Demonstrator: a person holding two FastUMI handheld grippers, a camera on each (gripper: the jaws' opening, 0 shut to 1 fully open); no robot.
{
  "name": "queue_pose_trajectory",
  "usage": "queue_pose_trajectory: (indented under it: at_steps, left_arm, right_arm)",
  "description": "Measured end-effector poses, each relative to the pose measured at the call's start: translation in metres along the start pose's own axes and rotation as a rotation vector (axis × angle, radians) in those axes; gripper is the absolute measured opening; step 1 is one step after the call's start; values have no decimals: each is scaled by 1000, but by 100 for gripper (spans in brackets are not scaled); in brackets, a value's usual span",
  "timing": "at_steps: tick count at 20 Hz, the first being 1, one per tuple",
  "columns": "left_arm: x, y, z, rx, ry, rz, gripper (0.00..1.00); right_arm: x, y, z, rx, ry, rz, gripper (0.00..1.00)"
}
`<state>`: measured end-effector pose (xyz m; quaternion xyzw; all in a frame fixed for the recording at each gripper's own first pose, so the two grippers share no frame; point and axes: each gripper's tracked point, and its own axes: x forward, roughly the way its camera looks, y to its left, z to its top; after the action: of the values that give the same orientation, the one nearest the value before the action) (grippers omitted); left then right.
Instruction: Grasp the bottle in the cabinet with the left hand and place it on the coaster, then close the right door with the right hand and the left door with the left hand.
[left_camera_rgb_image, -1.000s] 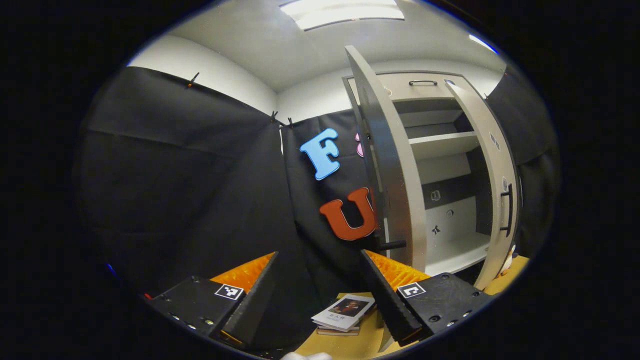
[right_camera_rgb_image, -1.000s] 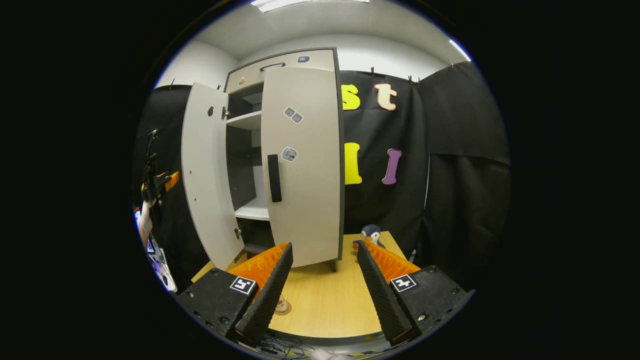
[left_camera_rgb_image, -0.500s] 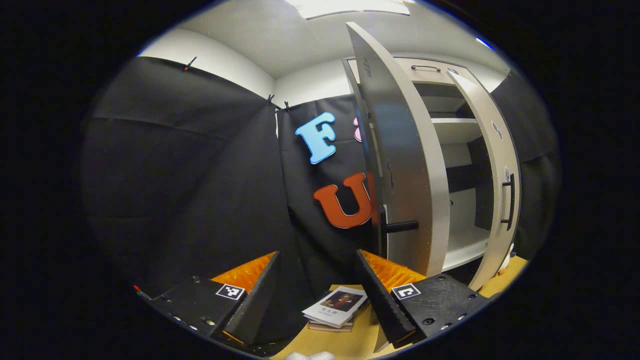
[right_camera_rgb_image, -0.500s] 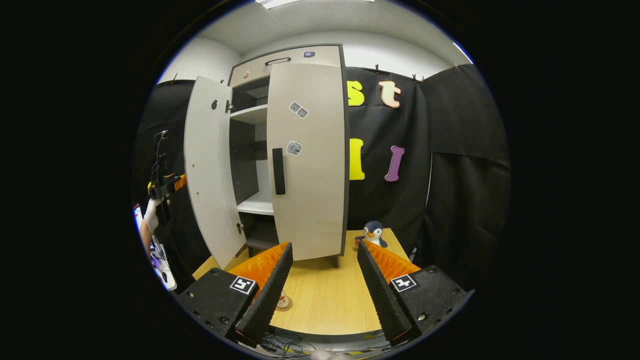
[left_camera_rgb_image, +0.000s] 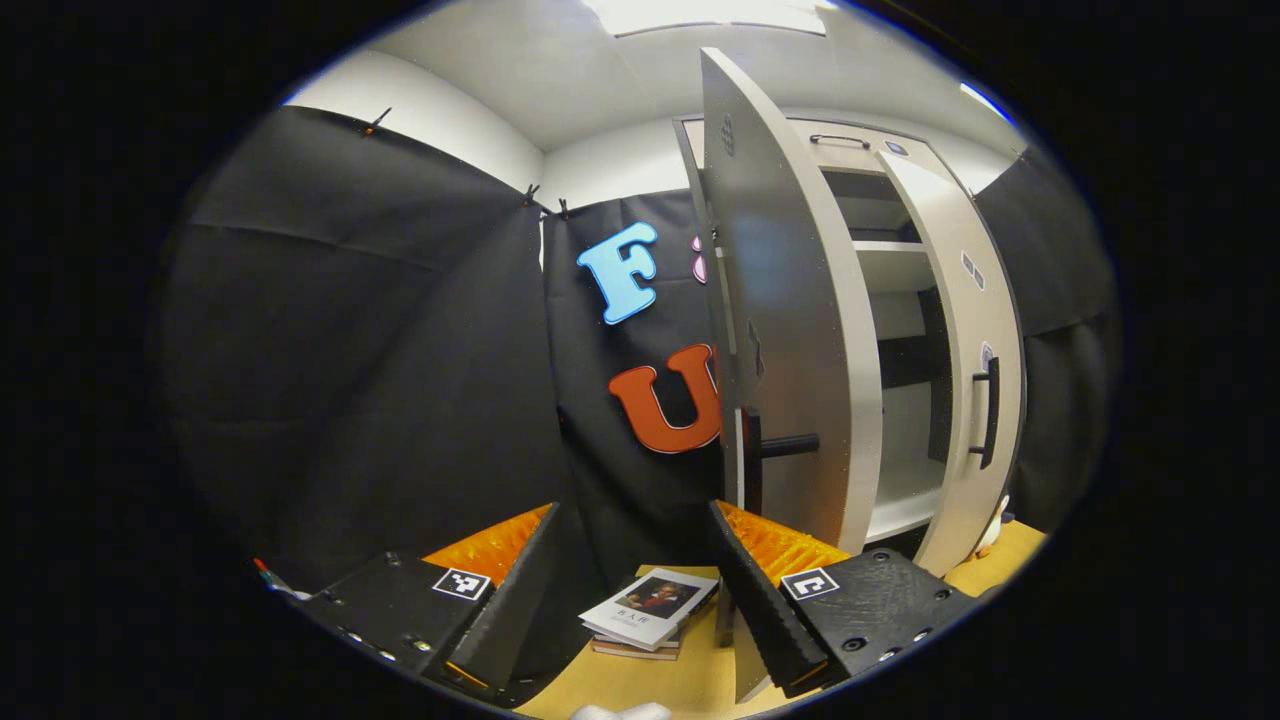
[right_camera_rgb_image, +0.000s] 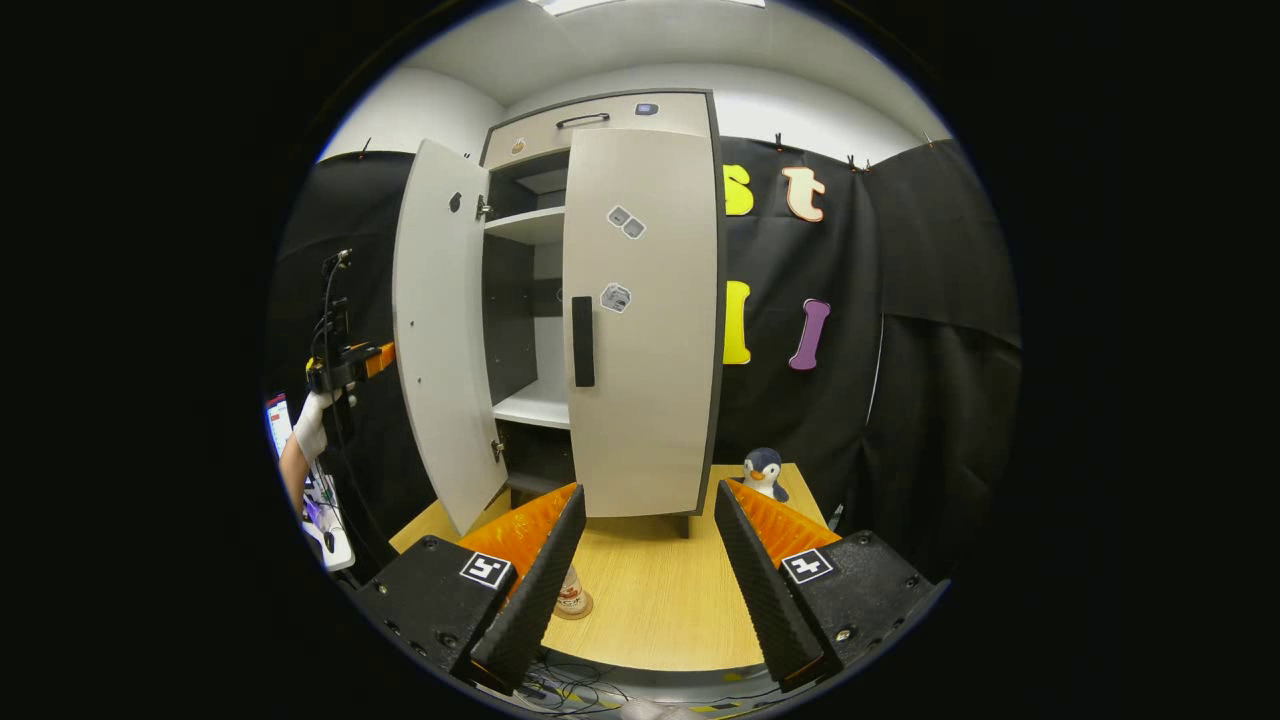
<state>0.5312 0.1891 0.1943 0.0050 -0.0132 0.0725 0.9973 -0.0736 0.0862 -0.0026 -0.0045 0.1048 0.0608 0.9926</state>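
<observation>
White walls (right_camera_rgb_image: 430, 110), black cloth (right_camera_rgb_image: 930, 330), wooden table (right_camera_rgb_image: 650, 590), ceiling light (left_camera_rgb_image: 710, 12).

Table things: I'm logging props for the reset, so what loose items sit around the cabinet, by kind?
Books: 2
Bottle: 1
Coaster: 1
Toy penguin: 1
Total: 5

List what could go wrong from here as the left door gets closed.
1. The left gripper sits at the outer face of the left door, near its edge; a push there may slip off.
2. The right door looks shut; a hard swing could slam against it.
3. The bottle on its coaster stands near the cabinet; a jolt might tip it.
</observation>
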Motion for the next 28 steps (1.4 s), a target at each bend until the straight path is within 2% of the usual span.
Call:
queue_pose_trajectory:
  at_steps: [8,9,10,16,19,24,28]
  left_arm:
    - [-1,-56,6,-36,-5,-112,90]
    - [0,-65,7,-37,-4,-130,94]
    - [1,-73,7,-37,-6,-146,90]
    - [14,-132,10,-10,-1,-242,90]
    - [18,-153,7,17,13,-264,96]
    - [3,-169,5,-12,29,-302,96]
    - [-26,-174,25,-45,1,-345,96]
  right_arm:
    - [-11,-14,2,8,-8,-29,81]
    - [-12,-17,3,9,-10,-35,81]
    - [-14,-21,3,8,-12,-44,81]
    - [-22,-31,6,13,-16,-79,81]
    - [-28,-35,8,18,-28,-97,81]
    - [-38,-43,11,39,-49,-120,81]
    - [-37,-42,18,39,-67,-128,81]
